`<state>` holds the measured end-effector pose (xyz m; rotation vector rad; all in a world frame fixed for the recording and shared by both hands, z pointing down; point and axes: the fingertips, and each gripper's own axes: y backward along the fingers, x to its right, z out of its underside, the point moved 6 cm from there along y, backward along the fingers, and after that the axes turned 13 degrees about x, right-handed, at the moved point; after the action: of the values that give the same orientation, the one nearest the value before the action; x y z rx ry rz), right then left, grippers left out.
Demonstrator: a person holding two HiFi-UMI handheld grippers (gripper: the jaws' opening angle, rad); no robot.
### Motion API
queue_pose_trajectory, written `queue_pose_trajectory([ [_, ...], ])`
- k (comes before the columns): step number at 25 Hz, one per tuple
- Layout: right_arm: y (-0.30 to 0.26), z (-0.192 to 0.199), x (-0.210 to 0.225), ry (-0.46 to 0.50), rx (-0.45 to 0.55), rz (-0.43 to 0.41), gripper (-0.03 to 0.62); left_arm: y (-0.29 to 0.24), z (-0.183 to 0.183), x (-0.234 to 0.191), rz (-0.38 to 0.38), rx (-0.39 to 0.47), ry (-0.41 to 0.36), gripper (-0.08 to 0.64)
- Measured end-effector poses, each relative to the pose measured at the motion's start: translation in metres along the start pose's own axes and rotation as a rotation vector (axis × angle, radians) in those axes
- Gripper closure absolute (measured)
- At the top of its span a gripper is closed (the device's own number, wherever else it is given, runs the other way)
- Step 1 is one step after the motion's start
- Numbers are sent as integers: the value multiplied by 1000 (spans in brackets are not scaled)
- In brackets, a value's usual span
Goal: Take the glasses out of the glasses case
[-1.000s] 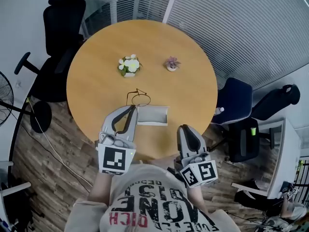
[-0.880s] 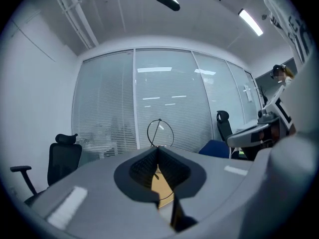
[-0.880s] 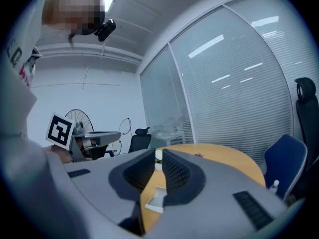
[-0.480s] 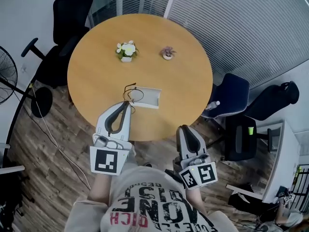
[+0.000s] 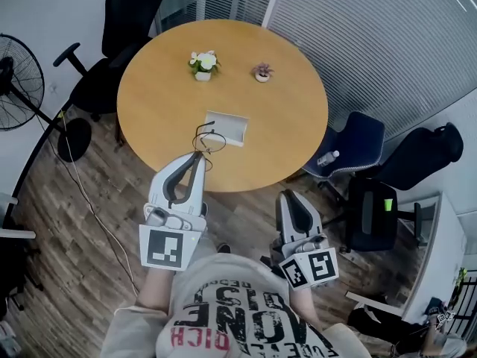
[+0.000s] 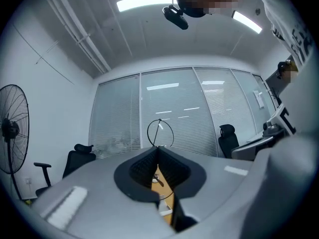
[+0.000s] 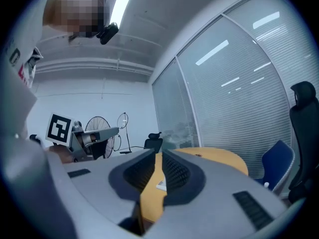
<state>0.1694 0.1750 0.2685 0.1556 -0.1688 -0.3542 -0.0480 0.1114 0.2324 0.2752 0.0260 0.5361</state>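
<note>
The round wooden table [image 5: 164, 103] is carrying the open white glasses case [image 5: 226, 128] towards its near edge. The left gripper [image 5: 196, 157] is pinching the wire glasses [image 5: 212, 142] just outside the glasses case. The right gripper [image 5: 288, 197] is hovering off the table, its 2 jaws slightly apart and empty

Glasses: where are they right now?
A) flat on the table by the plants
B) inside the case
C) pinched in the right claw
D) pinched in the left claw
D: the left claw is shut on the glasses, with a lens ring standing up past its tips, while the open case sits on the table.
</note>
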Motion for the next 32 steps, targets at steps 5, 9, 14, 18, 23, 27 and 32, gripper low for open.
queue_pose_trajectory([
  [5,21,-10,-1,-1,20,-23,540,24,-19,14,-33,89,-25,541],
  [9,38,-16,0,-2,27,-33,540,44,-27,27,-61,102,-34,541],
  [14,53,-18,-3,3,29,-24,540,68,-31,36,-87,111,-1,541],
  [18,61,-19,-2,13,25,-15,540,80,-27,35,-103,120,35,541],
  [23,63,-21,-6,16,22,-11,540,94,-25,32,-113,111,48,541],
  [27,66,-19,-16,19,20,-18,540,109,-22,34,-119,90,56,541],
  [32,66,-6,-29,28,-8,-22,540,120,-12,33,-111,61,44,541],
])
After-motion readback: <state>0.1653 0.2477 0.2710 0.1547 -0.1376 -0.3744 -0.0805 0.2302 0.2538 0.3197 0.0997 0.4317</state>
